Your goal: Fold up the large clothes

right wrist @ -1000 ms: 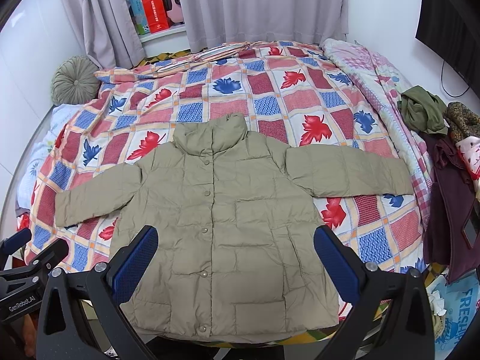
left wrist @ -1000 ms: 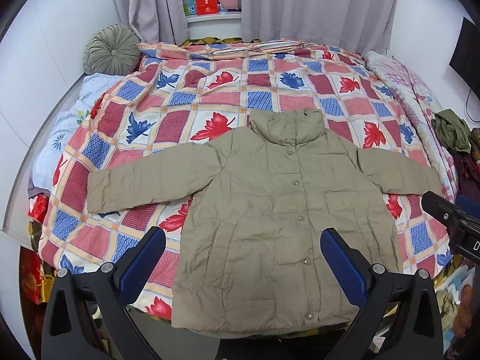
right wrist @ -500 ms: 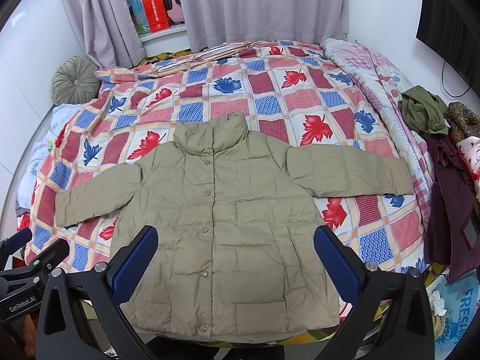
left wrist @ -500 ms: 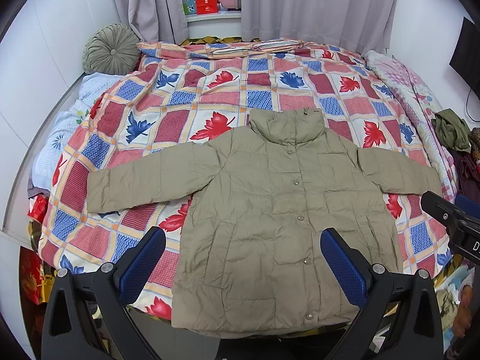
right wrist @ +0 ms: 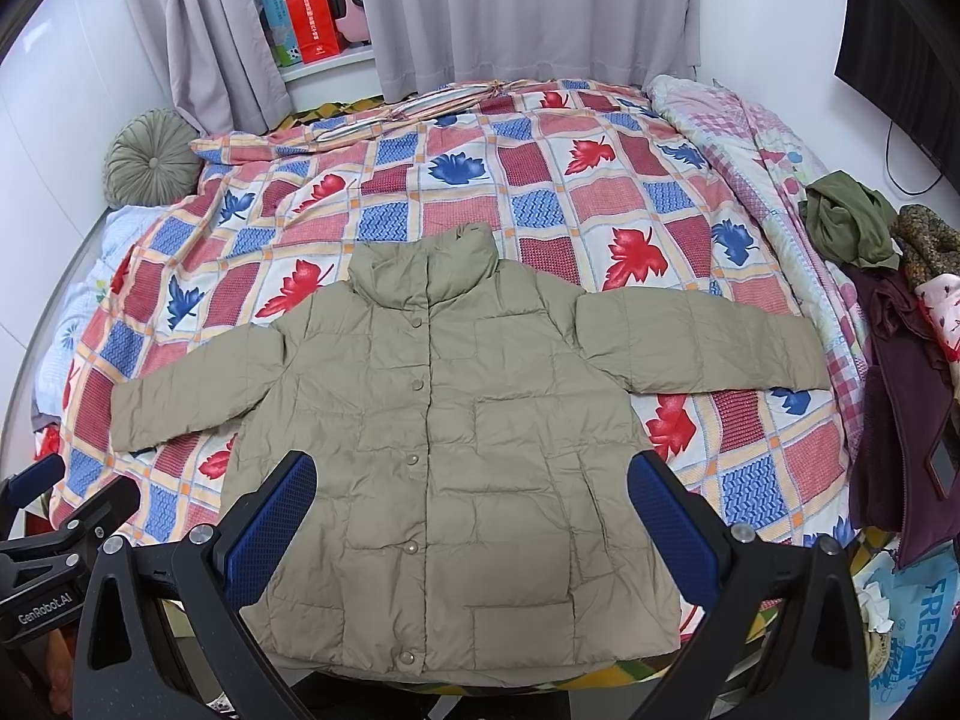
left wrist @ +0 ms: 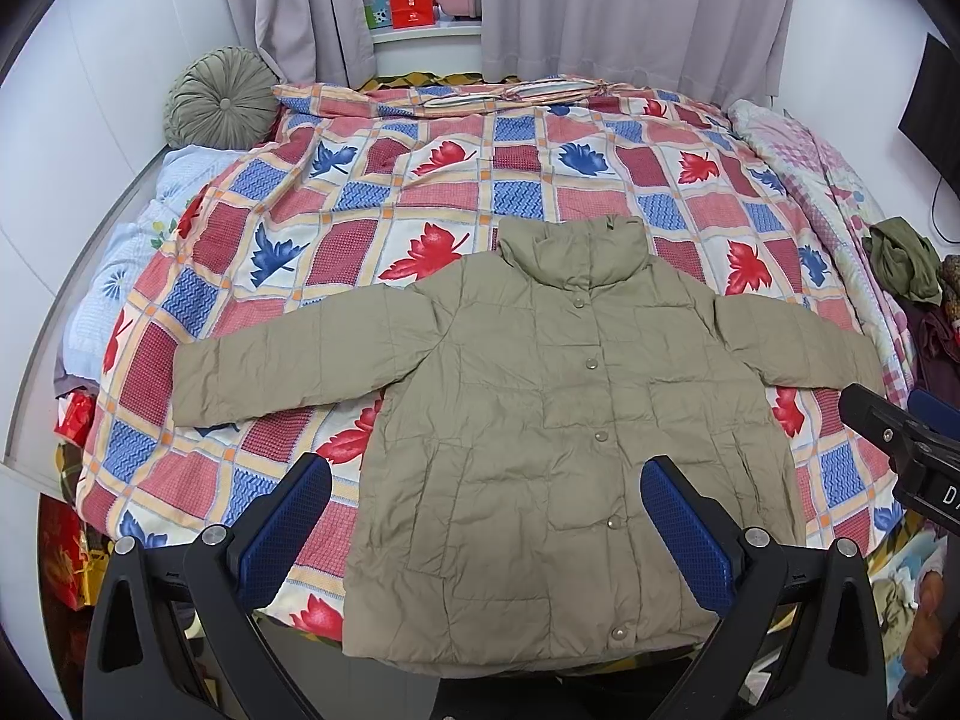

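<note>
A home bedroom: bed under a leaf-patterned patchwork quilt (left wrist: 540,180), round green cushion (left wrist: 221,97) far left, grey curtains (right wrist: 528,6) behind, heaped clothes (right wrist: 900,360) at right.

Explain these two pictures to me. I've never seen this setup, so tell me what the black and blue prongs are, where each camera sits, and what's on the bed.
No robot here: a person holds a two-finger gripper in each hand, with a wide-angle camera on each looking forward. The blue-padded prongs are its fingers. One picture comes from the left gripper, the other from the right gripper. Both are open and hold nothing. On the patchwork quilt lies a khaki padded jacket, buttoned, front up, sleeves spread wide, not yet folded. A round green cushion sits at the far left corner, and a pile of other clothes lies on the right.
</note>
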{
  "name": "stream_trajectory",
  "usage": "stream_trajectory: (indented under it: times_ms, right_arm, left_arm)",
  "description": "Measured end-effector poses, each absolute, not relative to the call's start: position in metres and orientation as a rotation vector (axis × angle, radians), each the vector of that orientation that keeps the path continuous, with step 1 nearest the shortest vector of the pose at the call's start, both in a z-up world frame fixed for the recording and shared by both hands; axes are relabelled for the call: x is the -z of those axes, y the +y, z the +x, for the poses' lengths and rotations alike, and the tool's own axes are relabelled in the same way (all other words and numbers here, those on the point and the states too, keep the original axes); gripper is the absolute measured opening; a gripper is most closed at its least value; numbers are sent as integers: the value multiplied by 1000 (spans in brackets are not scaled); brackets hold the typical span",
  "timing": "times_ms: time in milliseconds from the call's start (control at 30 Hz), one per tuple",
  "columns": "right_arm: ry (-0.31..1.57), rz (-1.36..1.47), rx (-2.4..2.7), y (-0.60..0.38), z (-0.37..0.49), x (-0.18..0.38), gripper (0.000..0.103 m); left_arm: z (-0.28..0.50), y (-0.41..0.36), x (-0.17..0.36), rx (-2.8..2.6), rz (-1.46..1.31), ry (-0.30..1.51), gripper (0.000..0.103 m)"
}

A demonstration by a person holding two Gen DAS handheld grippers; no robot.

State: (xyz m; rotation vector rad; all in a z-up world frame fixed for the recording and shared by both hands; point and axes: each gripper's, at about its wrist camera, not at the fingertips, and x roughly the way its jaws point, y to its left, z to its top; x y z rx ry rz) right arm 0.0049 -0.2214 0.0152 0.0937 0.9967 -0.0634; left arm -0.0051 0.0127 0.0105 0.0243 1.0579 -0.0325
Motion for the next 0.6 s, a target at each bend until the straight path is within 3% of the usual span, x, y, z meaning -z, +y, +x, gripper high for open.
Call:
stream_trajectory:
  times_ms: [600]
  right_arm:
    - [1000,95,63,-221,5,-14,103]
  left_arm:
    - [-5,12,-10,32,24,1059,103]
